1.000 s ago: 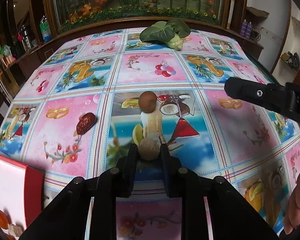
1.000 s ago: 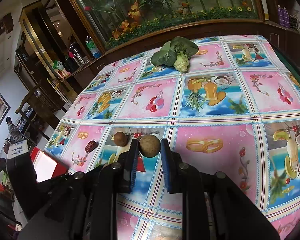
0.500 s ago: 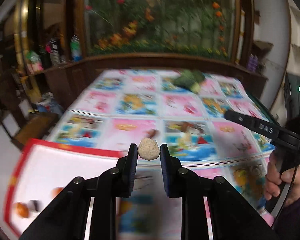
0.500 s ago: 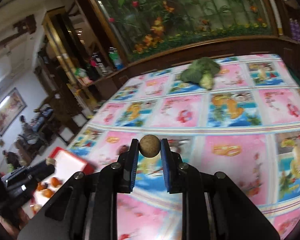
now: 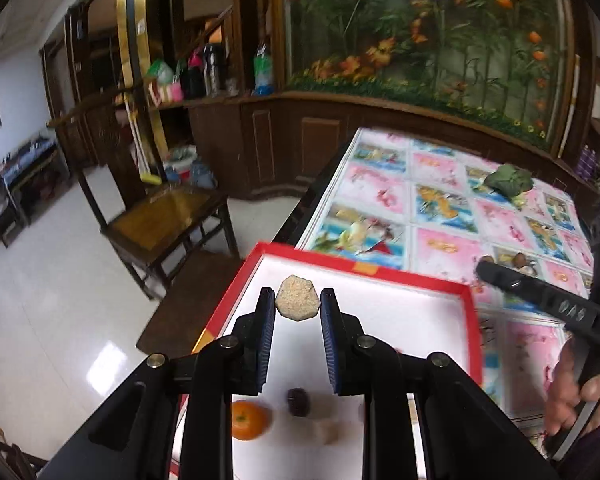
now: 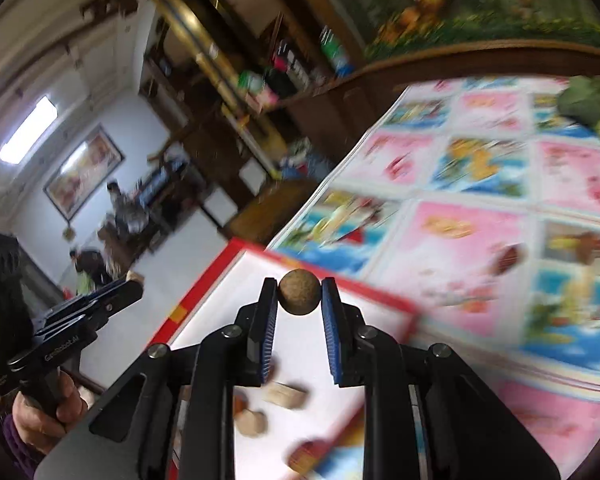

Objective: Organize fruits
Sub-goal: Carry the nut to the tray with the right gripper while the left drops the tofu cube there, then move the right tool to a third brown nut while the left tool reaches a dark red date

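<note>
While your L gripper point(image 5: 298, 306) pinches a pale, rough, faceted fruit point(image 5: 297, 298) and your R gripper point(image 6: 299, 298) pinches a round brown fruit point(image 6: 299, 292), both hang over the red-rimmed tray point(image 5: 380, 272), so drop toward 6 o'clock, by the orange point(image 5: 249, 420), L nearer.

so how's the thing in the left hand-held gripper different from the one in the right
Colour: the pale beige piece in the left hand-held gripper is light and sandy; the brown ball in the right hand-held gripper is dark olive-brown.
Shape: the beige piece looks faceted, with flat edges; the brown ball is smoothly round.
Surface: the beige piece looks grainy; the ball looks matte and finer.
Shared: each is pinched at the fingertips above the red-rimmed white tray.
</note>
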`<state>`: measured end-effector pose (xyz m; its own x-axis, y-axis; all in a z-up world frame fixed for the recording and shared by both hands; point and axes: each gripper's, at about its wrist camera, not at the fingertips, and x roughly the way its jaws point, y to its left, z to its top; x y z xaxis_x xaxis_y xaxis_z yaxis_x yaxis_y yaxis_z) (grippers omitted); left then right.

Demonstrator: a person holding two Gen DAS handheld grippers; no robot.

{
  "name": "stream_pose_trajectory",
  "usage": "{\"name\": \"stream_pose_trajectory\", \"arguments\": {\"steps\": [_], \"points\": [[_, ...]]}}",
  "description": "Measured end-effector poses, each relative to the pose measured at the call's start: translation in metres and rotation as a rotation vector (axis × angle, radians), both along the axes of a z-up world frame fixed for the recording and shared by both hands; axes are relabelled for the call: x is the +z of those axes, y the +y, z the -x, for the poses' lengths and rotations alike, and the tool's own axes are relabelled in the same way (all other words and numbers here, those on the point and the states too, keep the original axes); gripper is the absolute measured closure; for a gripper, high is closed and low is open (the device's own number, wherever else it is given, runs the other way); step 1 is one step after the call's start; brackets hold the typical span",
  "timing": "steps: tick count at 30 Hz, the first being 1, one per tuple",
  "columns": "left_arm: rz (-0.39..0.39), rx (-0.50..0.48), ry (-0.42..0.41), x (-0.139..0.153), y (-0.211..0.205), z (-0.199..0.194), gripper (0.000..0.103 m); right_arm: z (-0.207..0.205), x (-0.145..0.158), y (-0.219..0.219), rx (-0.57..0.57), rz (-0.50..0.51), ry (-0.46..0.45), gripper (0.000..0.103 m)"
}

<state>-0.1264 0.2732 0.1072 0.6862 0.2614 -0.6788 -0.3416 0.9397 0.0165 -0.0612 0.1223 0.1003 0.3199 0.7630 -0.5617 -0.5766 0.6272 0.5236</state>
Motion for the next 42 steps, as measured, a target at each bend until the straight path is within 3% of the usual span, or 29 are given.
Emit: {"name": "stream_pose_trajectory", "arguments": {"steps": [3,7,16,18,20,22,24,30,36,42], "points": [[0.017,-0.016,0.054,-0.02,0.007,-0.009,0.081,0.002,-0.019,0.045,0.047,0.112,0.03,0.079],[0.033,-0.041,0.114,-0.045,0.009,-0.022,0.081,0.006,-0.038,0.061,0.07,0.237,-0.002,0.079],[0.051,-0.039,0.199,-0.071,0.015,-0.033,0.081,0.0,-0.051,0.062,0.075,0.321,-0.017,0.078],[0.048,-0.025,0.221,-0.073,0.018,-0.034,0.074,0.001,-0.05,0.063,0.076,0.328,-0.023,0.078],[0.043,0.002,0.226,-0.073,0.019,-0.033,0.046,0.001,-0.051,0.062,0.084,0.324,-0.016,0.076],[0.026,0.01,0.214,-0.07,0.017,-0.032,0.034,0.0,-0.05,0.061,0.103,0.311,-0.009,0.068],[0.019,0.018,0.203,-0.066,0.014,-0.03,0.032,0.0,-0.046,0.059,0.111,0.306,-0.001,0.056],[-0.001,0.022,0.152,-0.047,-0.007,-0.028,0.025,-0.013,-0.023,0.02,0.089,0.148,0.038,0.052],[-0.03,-0.096,0.15,-0.036,-0.053,-0.048,0.025,-0.057,-0.005,-0.058,-0.096,0.024,0.089,0.046],[-0.095,-0.225,0.133,-0.031,-0.106,-0.084,0.025,-0.096,-0.016,-0.142,-0.28,0.066,0.169,0.047]]}}
